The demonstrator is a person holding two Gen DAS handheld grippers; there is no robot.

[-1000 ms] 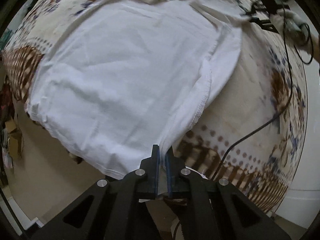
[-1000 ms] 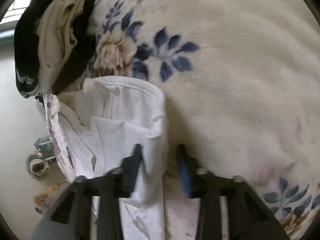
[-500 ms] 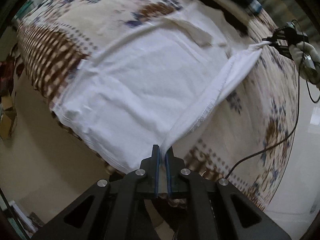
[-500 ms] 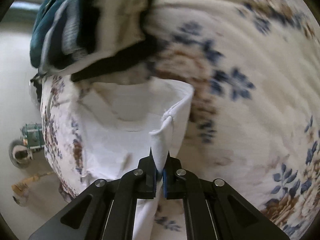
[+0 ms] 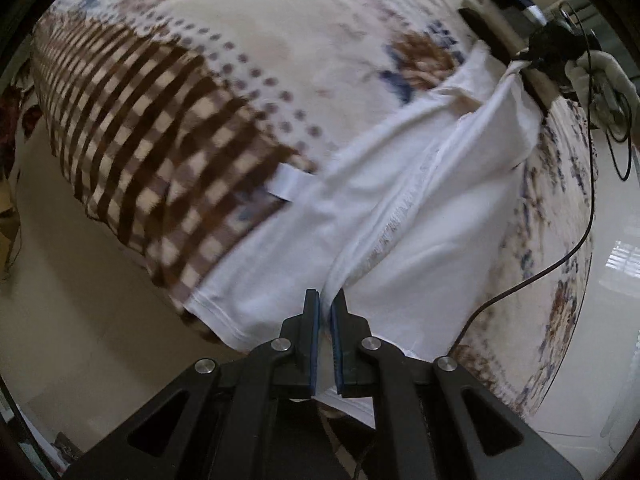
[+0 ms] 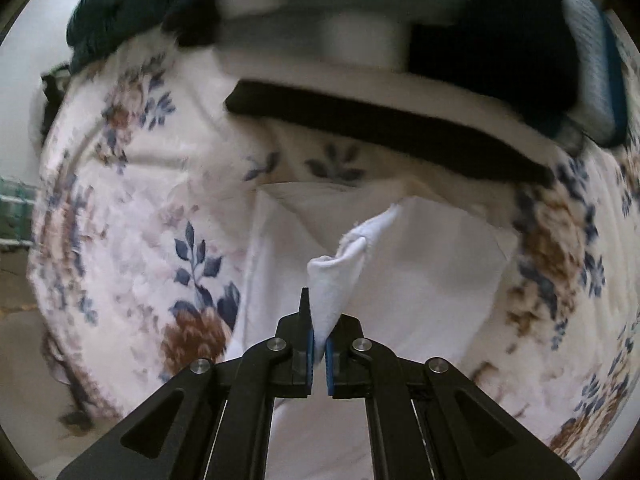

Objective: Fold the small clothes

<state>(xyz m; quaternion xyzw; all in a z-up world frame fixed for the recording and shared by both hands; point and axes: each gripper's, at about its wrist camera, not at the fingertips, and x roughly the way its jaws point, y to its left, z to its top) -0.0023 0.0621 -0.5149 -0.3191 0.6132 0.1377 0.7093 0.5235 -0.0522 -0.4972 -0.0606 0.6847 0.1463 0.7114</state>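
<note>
A white garment [image 5: 404,208] lies on a bed under a floral and checked blanket [image 5: 168,128]. My left gripper [image 5: 326,300] is shut on the garment's near hem, and the cloth rises from the pinch in a raised seam ridge toward the far right. In the left wrist view, the right gripper [image 5: 520,58] pinches the far corner, a white-gloved hand [image 5: 604,76] behind it. Through the right wrist camera, my right gripper [image 6: 318,320] is shut on a peaked white corner [image 6: 340,256], with the rest of the garment [image 6: 420,280] folded beneath.
A pile of dark, teal and pale clothes [image 6: 400,40] sits on the blanket just beyond the garment. A black cable [image 5: 560,260] trails over the bed's right side. Floor [image 5: 72,320] shows past the bed edge on the left.
Both grippers have swept sideways with the garment's edge, folding it over itself so much more blanket shows. The right gripper went from open around the cloth to shut on its corner and lifted it.
</note>
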